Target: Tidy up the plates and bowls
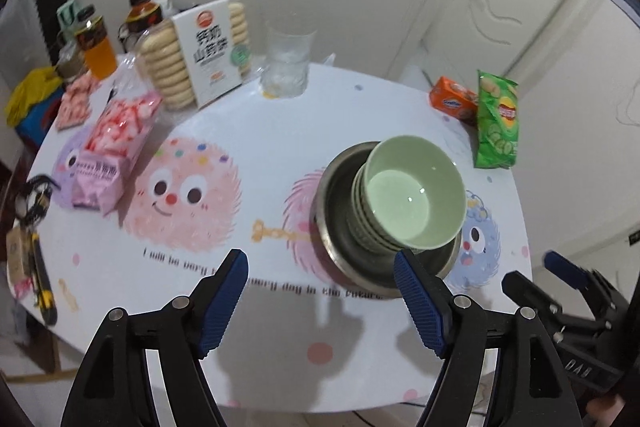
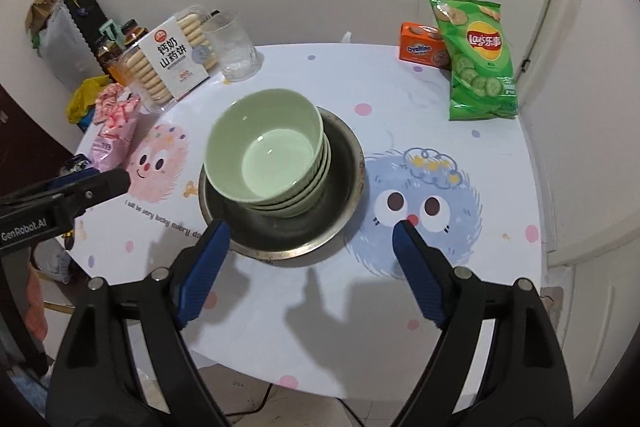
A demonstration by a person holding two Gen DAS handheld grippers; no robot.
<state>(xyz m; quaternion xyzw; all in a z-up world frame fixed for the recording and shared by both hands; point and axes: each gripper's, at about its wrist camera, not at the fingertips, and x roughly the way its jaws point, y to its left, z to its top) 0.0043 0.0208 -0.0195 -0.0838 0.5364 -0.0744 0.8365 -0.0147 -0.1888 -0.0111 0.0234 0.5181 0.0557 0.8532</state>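
A stack of pale green bowls [image 1: 412, 199] [image 2: 266, 151] sits inside a stack of shallow metal plates [image 1: 340, 227] [image 2: 344, 171] on the round table [image 1: 280, 347] [image 2: 320, 327]. My left gripper [image 1: 320, 267] hovers above the table just left of the plates, jaws wide apart and empty. My right gripper [image 2: 310, 231] hangs over the near rim of the plates, also wide apart with nothing held. The right gripper shows at the lower right edge of the left wrist view, and the left gripper's body enters the right wrist view from the left.
At the back stand a clear glass [image 1: 286, 61] [image 2: 234, 45], a biscuit pack [image 1: 200, 55] [image 2: 172, 61] and drink bottles [image 1: 94, 41]. Pink candy bags [image 1: 116, 143] [image 2: 116, 131] lie left. A green crisp bag [image 1: 496, 119] [image 2: 478, 59] and orange box [image 1: 454, 99] [image 2: 422, 47] sit right.
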